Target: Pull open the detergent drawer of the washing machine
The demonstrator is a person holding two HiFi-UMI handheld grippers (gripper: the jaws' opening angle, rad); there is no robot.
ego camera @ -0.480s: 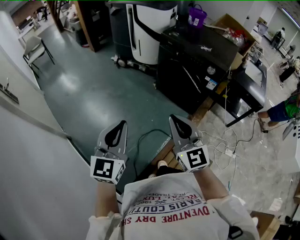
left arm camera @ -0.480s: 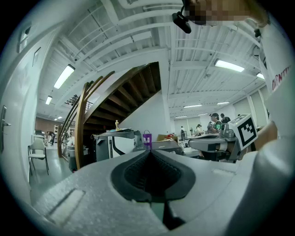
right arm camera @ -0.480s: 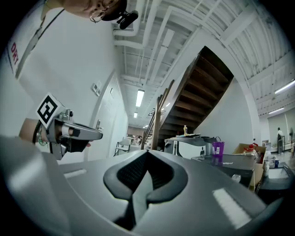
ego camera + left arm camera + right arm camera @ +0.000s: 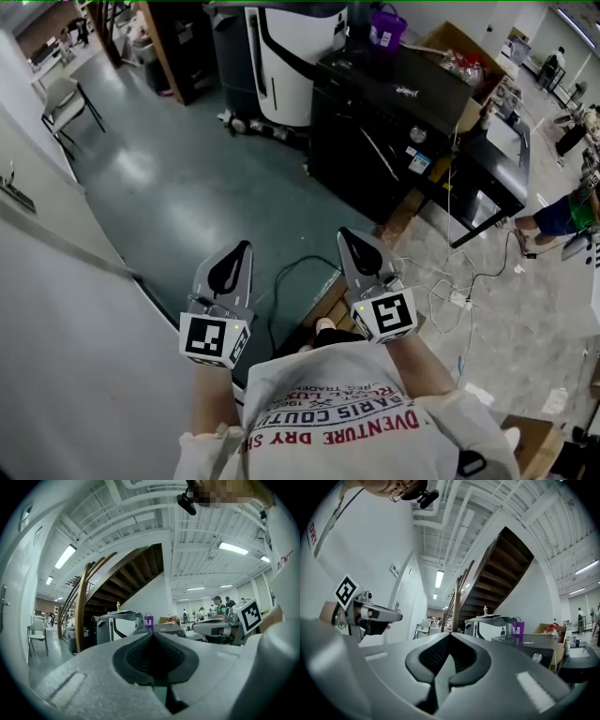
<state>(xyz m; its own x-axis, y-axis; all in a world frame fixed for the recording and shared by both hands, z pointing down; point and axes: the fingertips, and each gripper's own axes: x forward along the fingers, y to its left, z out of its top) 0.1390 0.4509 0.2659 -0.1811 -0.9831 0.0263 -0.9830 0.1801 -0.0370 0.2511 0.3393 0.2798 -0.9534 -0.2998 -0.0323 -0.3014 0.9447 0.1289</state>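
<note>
Holding left gripper [image 4: 242, 253] and right gripper [image 4: 349, 239] pinched together, empty, lower centre; facing probable washing machine [image 4: 394, 117] upper right, well apart, nearer right gripper.

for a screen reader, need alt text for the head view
A person in a white t-shirt holds the grey left gripper and right gripper level, both shut and empty, above a teal floor. A black cabinet topped by a purple bucket stands ahead.
</note>
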